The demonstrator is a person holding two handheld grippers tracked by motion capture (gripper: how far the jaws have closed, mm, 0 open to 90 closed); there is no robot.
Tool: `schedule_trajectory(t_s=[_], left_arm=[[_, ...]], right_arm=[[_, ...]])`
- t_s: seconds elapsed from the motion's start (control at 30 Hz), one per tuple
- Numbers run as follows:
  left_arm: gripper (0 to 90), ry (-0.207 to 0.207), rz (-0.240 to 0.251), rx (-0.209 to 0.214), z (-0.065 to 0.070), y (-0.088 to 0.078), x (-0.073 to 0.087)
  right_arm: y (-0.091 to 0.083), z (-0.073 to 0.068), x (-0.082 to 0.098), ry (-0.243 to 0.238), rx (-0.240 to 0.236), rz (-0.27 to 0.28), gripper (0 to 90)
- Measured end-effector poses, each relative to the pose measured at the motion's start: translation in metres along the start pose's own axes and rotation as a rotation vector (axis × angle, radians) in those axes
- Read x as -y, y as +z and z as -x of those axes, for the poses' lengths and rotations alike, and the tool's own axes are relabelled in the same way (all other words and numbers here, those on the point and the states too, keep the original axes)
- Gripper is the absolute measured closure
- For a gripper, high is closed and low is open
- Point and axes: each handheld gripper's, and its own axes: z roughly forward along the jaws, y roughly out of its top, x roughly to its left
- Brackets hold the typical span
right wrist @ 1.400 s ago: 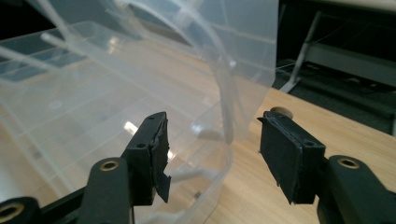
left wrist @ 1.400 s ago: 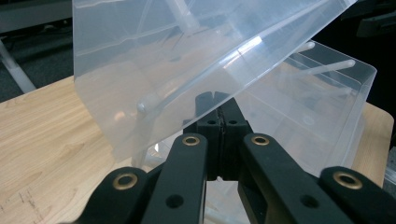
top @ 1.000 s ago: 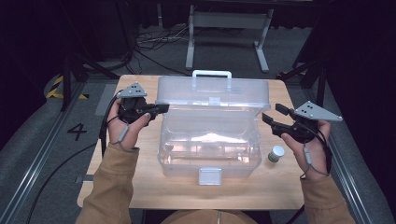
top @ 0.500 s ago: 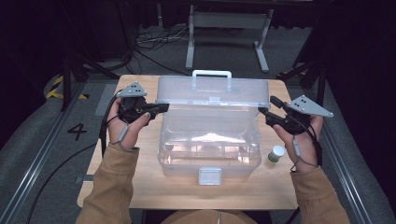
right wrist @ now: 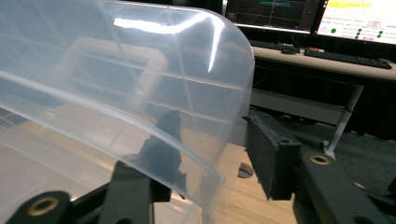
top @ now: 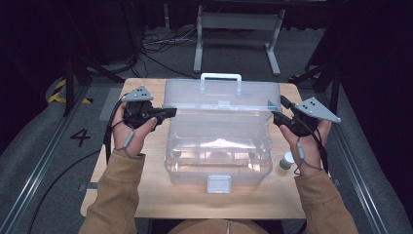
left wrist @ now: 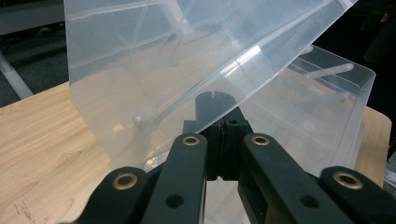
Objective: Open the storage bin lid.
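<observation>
Clear plastic hinged storage box (top: 219, 146) is sitting between the two tongs on the wooden table (top: 146, 195), its raised lid (top: 221, 95) leaning back. Left gripper (top: 165, 113) is pinching the lid's left edge, jaws pressed together. Right gripper (top: 276, 117) has just been closing, its jaws straddling the lid's right edge with a gap remaining. Small green-capped bottle (top: 287, 161) is standing just beside the right hand (top: 304, 141).

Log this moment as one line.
left claw: shut on clear plastic box lid | right claw: closing around lid edge, not yet gripping | small white-capped bottle: beside box
</observation>
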Motion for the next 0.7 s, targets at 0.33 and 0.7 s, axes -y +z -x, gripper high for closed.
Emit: schedule_trajectory(t_s=[0.33,0.7], left_arm=[[86.3,-0.002,-0.013,0.013,0.002,-0.005,0.002],[81.8,0.018,-0.066,0.014,0.012,-0.026,0.015]], right_arm=[[0.001,0.0,-0.002,0.021,0.039,-0.035,69.3],[0.004,-0.001,-0.002,0.099,0.076,-0.039,75.8]])
